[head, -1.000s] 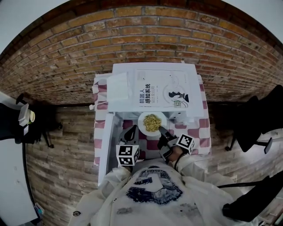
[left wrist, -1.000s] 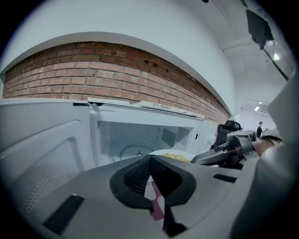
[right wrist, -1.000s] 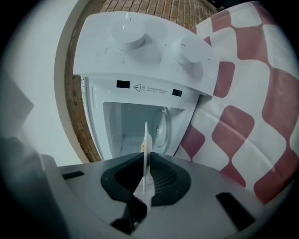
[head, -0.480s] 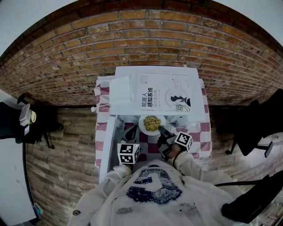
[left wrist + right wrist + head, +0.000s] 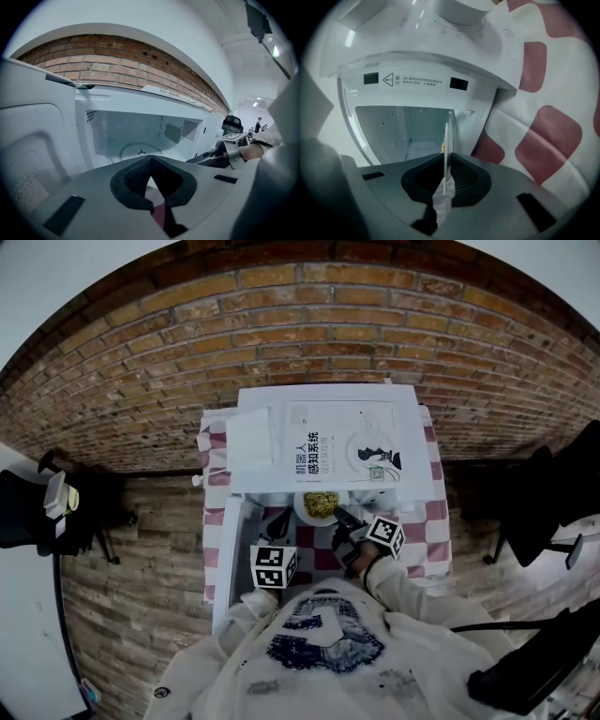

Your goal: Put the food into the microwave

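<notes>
A white plate (image 5: 319, 505) of yellow food is half hidden under the front edge of the white microwave (image 5: 262, 427). My right gripper (image 5: 339, 517) is shut on the plate's near right rim. In the right gripper view the rim (image 5: 446, 136) stands edge-on between the jaws of the right gripper (image 5: 446, 161), pointing into the open cavity (image 5: 408, 131). My left gripper (image 5: 277, 521) sits just left of the plate, shut on nothing. In the left gripper view the left gripper (image 5: 151, 161) faces the cavity and its glass turntable (image 5: 138, 151).
The microwave door (image 5: 228, 559) hangs open on the left. A printed sheet (image 5: 342, 437) lies on the microwave's top. The table wears a red and white checked cloth (image 5: 427, 531). A brick wall (image 5: 309, 324) is behind, and dark chairs (image 5: 534, 512) stand at the right.
The right gripper has carried the plate forward, away from the person, so that it now lies partly under the microwave's top. The left gripper has barely moved.
</notes>
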The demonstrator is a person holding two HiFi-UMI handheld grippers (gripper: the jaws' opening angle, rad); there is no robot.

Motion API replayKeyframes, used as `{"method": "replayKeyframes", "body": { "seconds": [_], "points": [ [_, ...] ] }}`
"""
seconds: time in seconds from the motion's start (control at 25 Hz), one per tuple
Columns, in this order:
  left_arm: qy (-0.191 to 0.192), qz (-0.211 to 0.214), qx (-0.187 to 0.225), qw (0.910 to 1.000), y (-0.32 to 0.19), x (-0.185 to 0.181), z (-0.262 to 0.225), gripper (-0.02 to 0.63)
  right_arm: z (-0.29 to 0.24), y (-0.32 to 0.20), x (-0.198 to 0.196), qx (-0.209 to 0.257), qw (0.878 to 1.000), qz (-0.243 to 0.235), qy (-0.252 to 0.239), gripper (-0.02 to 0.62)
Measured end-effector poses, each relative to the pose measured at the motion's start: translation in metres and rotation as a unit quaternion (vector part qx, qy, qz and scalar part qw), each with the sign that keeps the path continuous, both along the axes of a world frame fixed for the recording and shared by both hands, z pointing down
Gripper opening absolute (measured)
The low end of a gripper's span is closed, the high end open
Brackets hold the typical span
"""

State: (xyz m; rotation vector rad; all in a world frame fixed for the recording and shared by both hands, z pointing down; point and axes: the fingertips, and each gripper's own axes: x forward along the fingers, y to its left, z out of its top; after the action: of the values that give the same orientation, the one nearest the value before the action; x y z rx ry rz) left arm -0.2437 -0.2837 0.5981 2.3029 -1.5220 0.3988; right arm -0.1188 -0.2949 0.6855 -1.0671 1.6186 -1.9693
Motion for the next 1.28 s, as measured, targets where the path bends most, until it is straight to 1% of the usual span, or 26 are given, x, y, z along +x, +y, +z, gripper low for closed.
{"method": "replayKeyframes", "body": {
  "seconds": [0.44, 0.68, 1.28],
  "points": [
    [-0.009, 0.008, -0.005, 0.9999, -0.005, 0.000, 0.003, 0.008, 0.006, -0.016, -0.008, 0.015, 1.000, -0.001, -0.005, 0.037],
    [-0.009, 0.011, -0.008, 0.9999, -0.004, 0.001, 0.006, 0.008, 0.017, -0.018, -0.007, 0.006, 1.000, 0.003, 0.003, 0.026],
    [-0.010, 0.007, -0.013, 0.9998, -0.005, -0.004, 0.009, 0.008, 0.022, -0.035, -0.015, 0.012, 1.000, 0.003, 0.010, 0.025]
  ]
}}
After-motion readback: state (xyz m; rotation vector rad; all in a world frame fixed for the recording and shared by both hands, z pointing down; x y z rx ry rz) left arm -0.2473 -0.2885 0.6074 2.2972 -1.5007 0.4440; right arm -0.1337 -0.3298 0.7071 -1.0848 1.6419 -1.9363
